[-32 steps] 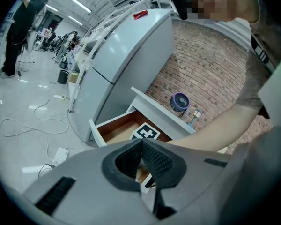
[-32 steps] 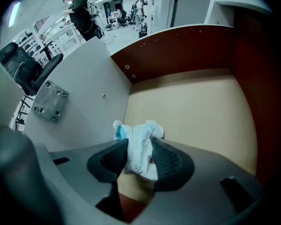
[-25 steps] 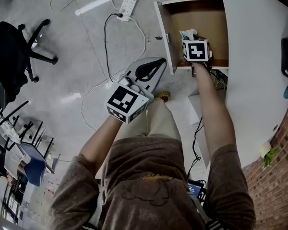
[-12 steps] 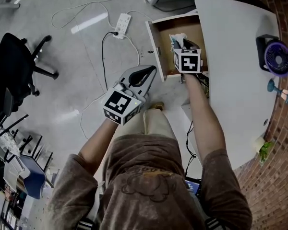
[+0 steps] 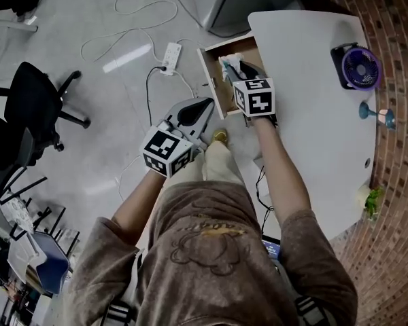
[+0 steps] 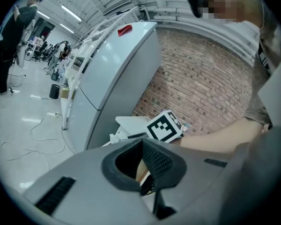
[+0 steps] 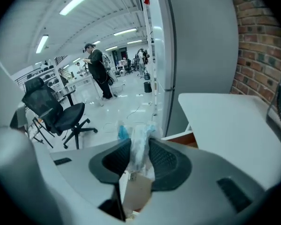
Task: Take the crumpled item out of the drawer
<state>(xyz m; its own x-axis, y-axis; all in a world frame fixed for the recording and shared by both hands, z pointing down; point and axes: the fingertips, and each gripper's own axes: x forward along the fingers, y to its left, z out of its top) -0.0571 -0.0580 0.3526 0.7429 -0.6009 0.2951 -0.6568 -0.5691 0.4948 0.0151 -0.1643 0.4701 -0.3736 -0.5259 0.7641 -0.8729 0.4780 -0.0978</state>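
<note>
Clamping the crumpled item [image 7: 136,146] lengthwise between its jaws, the right gripper [image 5: 235,73] has it over the open drawer [image 5: 211,80], upper centre; the left gripper [image 5: 205,107], closed and empty, hangs lower left.

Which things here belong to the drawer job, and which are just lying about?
Job: crumpled clear-and-blue plastic item, clamped in the right gripper; open wooden drawer with white front.
Lying about: purple desk fan; white power strip; black swivel chair.
</note>
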